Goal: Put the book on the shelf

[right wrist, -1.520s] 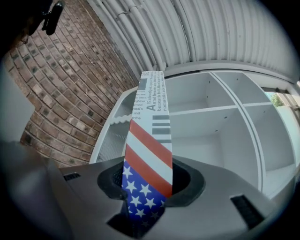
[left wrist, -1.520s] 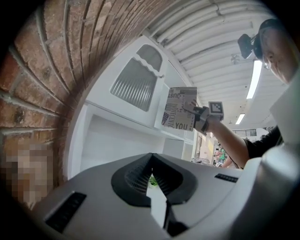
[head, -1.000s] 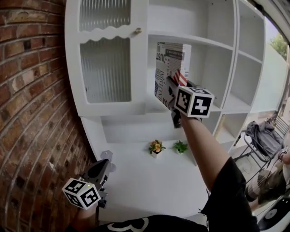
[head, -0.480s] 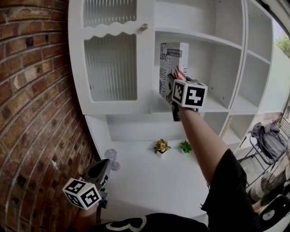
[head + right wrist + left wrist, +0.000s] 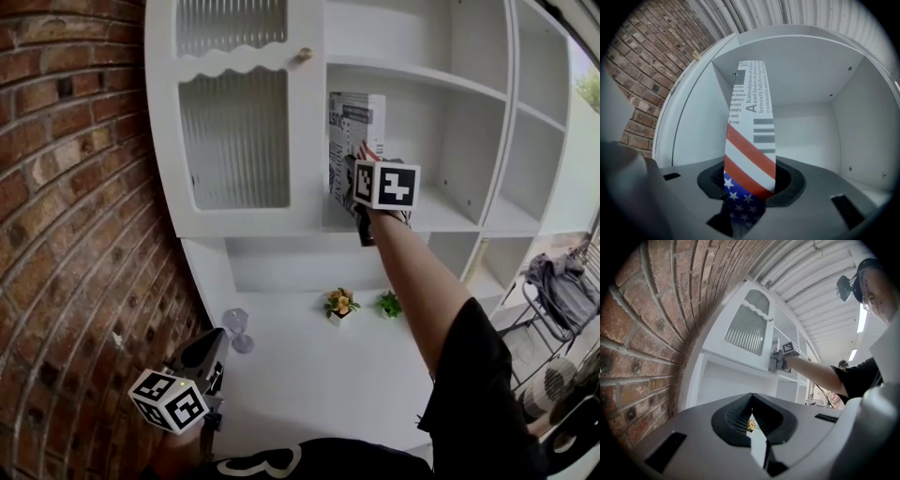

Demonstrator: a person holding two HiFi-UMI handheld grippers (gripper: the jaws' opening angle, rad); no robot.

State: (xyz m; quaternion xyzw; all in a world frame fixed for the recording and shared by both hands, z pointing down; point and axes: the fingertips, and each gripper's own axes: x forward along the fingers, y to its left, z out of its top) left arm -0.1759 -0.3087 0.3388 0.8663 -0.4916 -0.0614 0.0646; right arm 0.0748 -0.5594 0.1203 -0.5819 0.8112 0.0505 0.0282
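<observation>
1. The right gripper [image 5: 361, 183] is up at the shelf [image 5: 436, 217], arm stretched out, and its jaws are clamped about half open on the lower part of the book [image 5: 354, 127].
2. In the right gripper view the book [image 5: 751, 117] stands upright between the jaws of the right gripper [image 5: 750, 183], stars and stripes at the bottom and print at the top, with the white compartment of the shelf [image 5: 806, 122] behind it.
3. The book sits at the left side of that compartment, just beside the glass cabinet door [image 5: 239, 136]. Its bottom edge is hidden, so I cannot tell whether it touches the shelf board.
4. The left gripper [image 5: 202, 361] hangs low by the brick wall [image 5: 66, 187], well apart from the action. Its jaws are drawn together with nothing between them [image 5: 752, 427].
5. Progress, as I judge it: the carry is done and the book is at its spot. What is left is setting it down, letting go and pulling the arm back.
</observation>
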